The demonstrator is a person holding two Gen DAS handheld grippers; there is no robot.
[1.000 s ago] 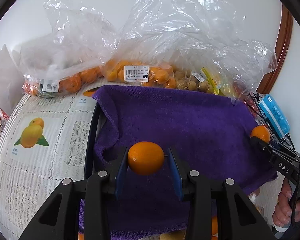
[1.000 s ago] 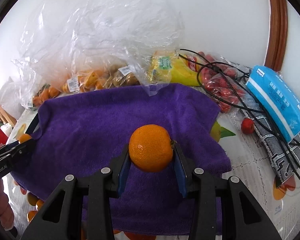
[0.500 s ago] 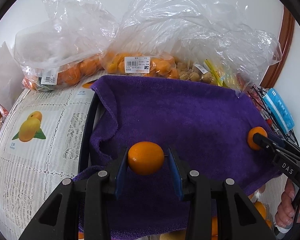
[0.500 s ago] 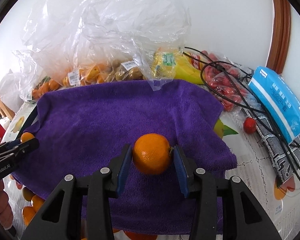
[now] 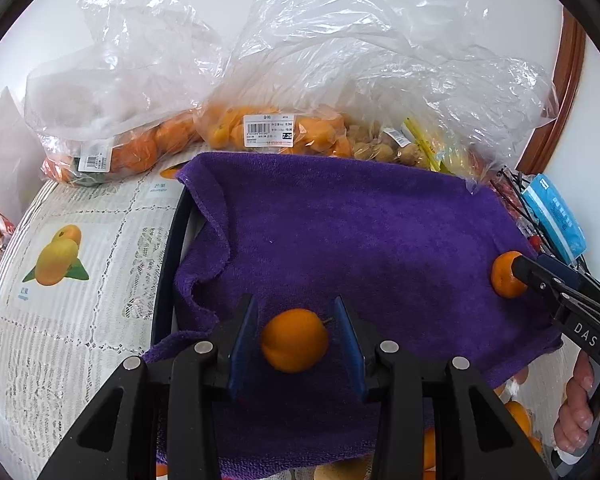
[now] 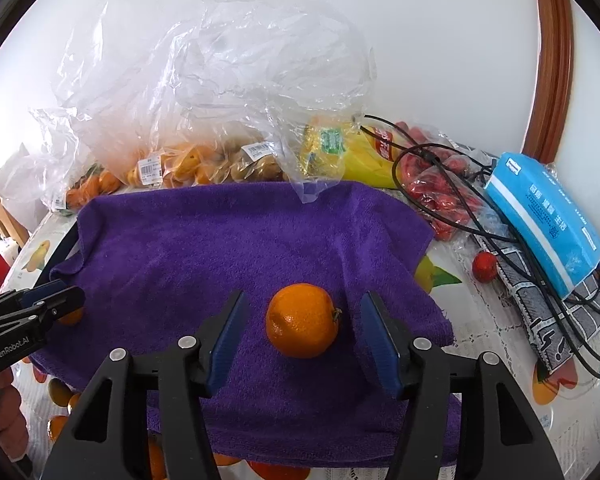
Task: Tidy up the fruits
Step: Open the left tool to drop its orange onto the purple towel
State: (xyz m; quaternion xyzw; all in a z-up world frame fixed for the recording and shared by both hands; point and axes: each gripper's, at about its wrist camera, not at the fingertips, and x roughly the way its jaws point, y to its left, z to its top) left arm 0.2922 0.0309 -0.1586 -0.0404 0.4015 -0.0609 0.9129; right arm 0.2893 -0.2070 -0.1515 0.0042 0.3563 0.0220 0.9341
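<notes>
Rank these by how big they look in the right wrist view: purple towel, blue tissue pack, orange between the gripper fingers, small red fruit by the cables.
1. Purple towel, by far.
2. Blue tissue pack.
3. Orange, though it lies nearest the camera, so its look is inflated.
4. Small red fruit.

Each black tool has 2 blue-padded fingers, silver screws and white lettering.

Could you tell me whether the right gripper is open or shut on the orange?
Open, still widening: right gripper pads stand clear of the orange, which rests on the purple towel.
</notes>
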